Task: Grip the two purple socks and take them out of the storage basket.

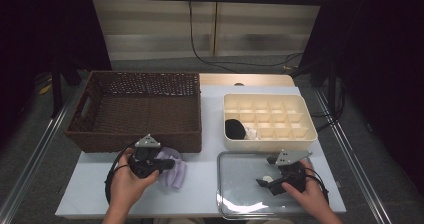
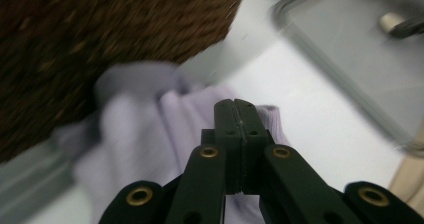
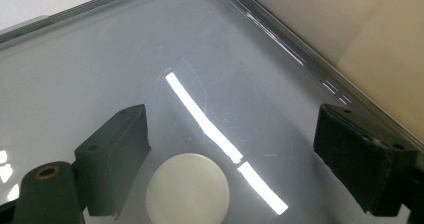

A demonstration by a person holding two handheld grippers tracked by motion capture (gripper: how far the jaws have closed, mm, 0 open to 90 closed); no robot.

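Wicker basket (image 1: 135,109): at 10 o'clock on the table, holds nothing.
Metal tray (image 1: 235,194): at 5 o'clock, staging surface.
Lavender cloth (image 1: 172,170): just below the basket's front wall, under the left gripper (image 1: 165,164), jaws pressed together, no fabric visibly between them.
Right gripper (image 3: 232,149): jaws wide, straddling the white disc (image 3: 187,194) on the tray, presumably for pickup.

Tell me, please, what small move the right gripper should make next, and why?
Probably ease forward and down, then close. The right gripper is open over the tray, and the white round piece lies between its jaws but nearer the left one, not yet gripped. The left gripper is shut over the lilac cloth.
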